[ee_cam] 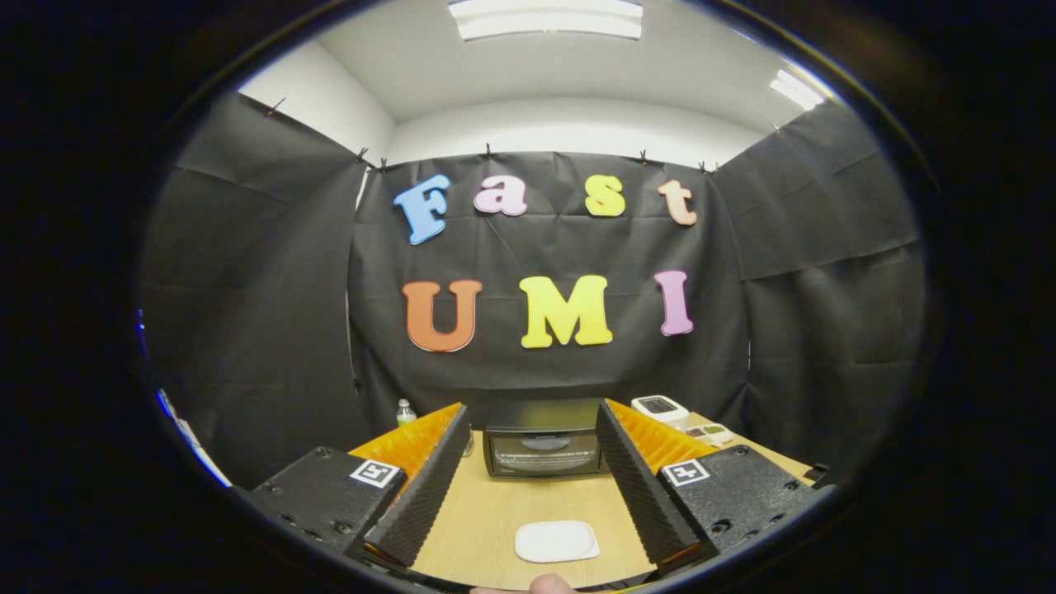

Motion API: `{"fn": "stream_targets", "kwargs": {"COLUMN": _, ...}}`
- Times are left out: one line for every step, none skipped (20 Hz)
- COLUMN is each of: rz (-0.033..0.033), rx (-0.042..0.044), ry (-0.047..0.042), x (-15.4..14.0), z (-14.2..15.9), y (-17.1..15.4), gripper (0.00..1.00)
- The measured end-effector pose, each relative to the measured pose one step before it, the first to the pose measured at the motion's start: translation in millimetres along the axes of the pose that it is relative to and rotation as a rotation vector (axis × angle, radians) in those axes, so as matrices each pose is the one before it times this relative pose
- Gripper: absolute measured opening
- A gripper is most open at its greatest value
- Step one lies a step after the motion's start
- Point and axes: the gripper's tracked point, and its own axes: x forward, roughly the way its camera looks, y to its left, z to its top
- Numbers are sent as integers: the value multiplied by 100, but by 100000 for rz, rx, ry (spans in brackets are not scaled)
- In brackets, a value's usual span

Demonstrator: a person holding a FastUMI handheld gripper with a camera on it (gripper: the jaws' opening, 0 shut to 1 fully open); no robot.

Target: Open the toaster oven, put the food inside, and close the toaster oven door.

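Observation:
A black toaster oven (pixel 543 440) stands at the far side of the wooden table (pixel 487 520), its glass door closed. A white plate (pixel 557 541) lies on the table nearer to me, between the fingers and short of the oven. A rounded bit of something pale (pixel 551 584) shows just in front of the plate; I cannot tell what it is. My gripper (pixel 535 421) is open, its two fingers (pixel 429 487) spread wide on either side of the oven and the plate, holding nothing.
A small clear bottle (pixel 404 412) stands at the back left of the table. At the back right sit a white device with a screen (pixel 660 407) and a small flat gadget (pixel 709 432). Black cloth walls close the booth on three sides.

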Motion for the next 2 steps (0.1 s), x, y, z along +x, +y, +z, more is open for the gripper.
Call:
{"fn": "stream_targets", "kwargs": {"rz": -202, "rx": 295, "ry": -99, "x": -3, "z": -31, "y": -108, "gripper": 100}}
{"fn": "stream_targets", "kwargs": {"rz": -96, "rx": 255, "ry": -139, "x": -25, "z": 49, "y": -48, "gripper": 100}}
